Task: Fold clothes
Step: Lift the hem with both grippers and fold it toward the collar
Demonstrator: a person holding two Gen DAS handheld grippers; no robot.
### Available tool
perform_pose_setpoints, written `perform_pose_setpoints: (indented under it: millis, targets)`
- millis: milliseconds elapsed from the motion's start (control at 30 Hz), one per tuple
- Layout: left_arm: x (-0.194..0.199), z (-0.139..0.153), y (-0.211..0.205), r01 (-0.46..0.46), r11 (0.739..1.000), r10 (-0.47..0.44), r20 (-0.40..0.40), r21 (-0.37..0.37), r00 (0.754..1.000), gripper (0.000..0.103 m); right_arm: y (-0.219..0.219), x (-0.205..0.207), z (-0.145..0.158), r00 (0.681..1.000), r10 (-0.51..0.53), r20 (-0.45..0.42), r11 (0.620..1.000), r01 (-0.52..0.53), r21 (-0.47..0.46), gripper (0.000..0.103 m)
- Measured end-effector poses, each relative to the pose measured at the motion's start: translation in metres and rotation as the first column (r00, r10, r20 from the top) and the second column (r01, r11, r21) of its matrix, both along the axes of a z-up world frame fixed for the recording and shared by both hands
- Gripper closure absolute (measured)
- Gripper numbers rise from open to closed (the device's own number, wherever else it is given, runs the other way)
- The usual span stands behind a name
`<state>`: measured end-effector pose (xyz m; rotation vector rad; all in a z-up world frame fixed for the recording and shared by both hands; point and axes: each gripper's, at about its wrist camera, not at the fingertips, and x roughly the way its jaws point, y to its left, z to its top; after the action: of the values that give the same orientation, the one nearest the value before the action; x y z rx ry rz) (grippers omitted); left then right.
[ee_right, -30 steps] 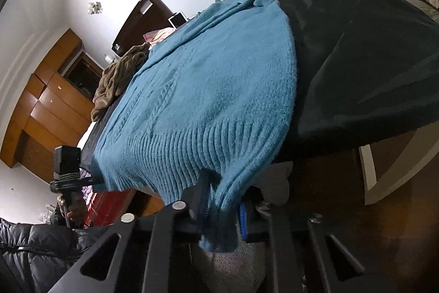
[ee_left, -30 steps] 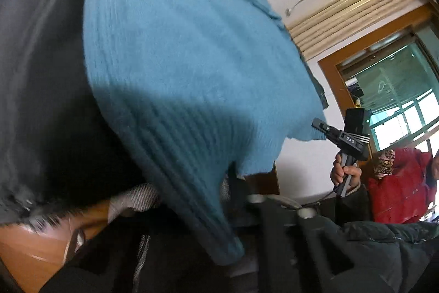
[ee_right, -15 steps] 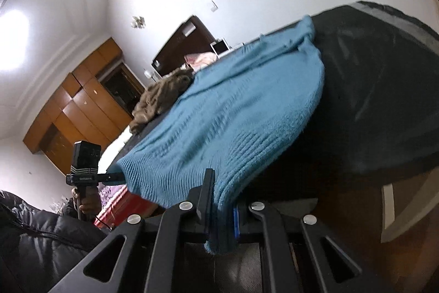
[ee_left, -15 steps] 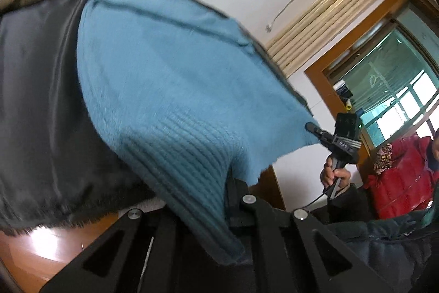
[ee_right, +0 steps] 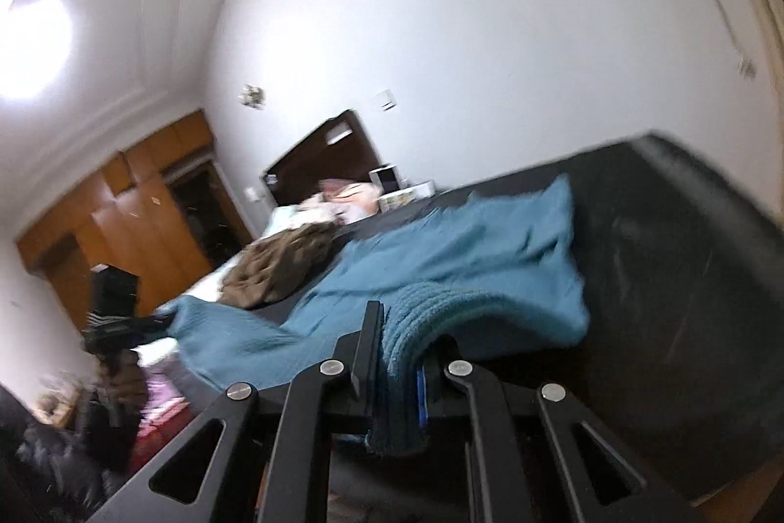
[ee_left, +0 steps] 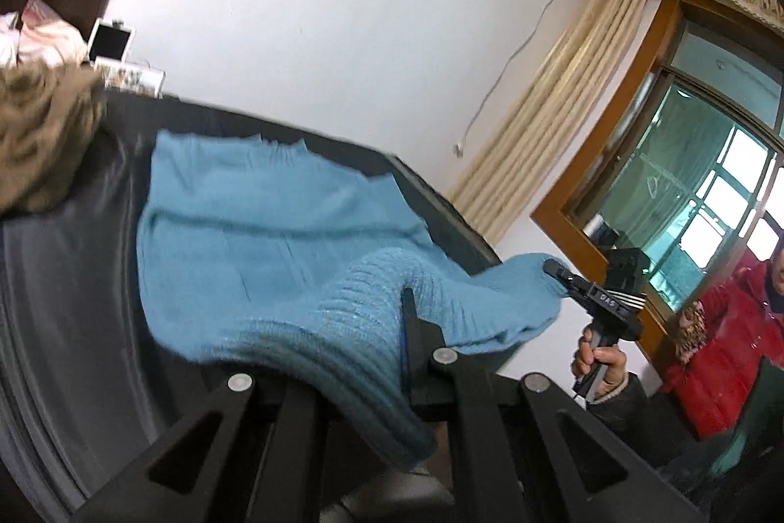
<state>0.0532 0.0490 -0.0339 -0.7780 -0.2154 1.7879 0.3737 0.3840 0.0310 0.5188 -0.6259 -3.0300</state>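
A blue knit sweater (ee_left: 255, 229) lies spread on a dark sheet (ee_left: 63, 302) over the bed. My left gripper (ee_left: 387, 341) is shut on one corner of its ribbed hem, lifted above the bed. My right gripper (ee_right: 399, 356) is shut on the other hem corner; the sweater (ee_right: 465, 258) runs away from it across the sheet. Each gripper shows in the other's view, the right one (ee_left: 563, 278) and the left one (ee_right: 161, 319), both pinching the hem. The hem hangs between them, raised off the near bed edge.
A brown garment (ee_right: 279, 263) lies heaped on the bed beyond the sweater, with pillows and a dark headboard (ee_right: 323, 160) behind. A window with curtains (ee_left: 553, 121) and a person in red (ee_left: 725, 341) are to the right. Wooden wardrobes (ee_right: 127, 219) stand at the left.
Both grippers have risen from below the bed edge to above it, carrying the sweater's hem up with them. The bed top and the room's far end have come into view.
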Motion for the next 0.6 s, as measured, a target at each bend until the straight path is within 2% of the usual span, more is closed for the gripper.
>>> perform_pose_setpoints:
  millis: [167,300,467,600]
  targets:
    - [-0.049,0.026,0.025,-0.047,0.999,0.048,-0.013,0.012,0.999,0.096,0.022,-0.04,0.039,0.998,-0.066,-0.016,0.997,0.067,0.043,0.091]
    - [-0.095,0.042,0.056,-0.086,0.996,0.086,-0.007,0.012,0.996,0.096,0.039,-0.093,0.062,0.994,-0.112,0.01,0.99,0.111,0.087,0.091]
    - [-0.163,0.041,0.093,-0.135,0.991,0.135,0.045,-0.002,0.99,0.096,0.069,-0.171,0.066,0.984,-0.168,0.059,0.984,0.163,0.07,0.091]
    - [-0.214,0.027,0.128,-0.167,0.985,0.17,0.083,-0.044,0.982,0.096,0.099,-0.229,0.051,0.973,-0.195,0.123,0.981,0.191,0.044,0.091]
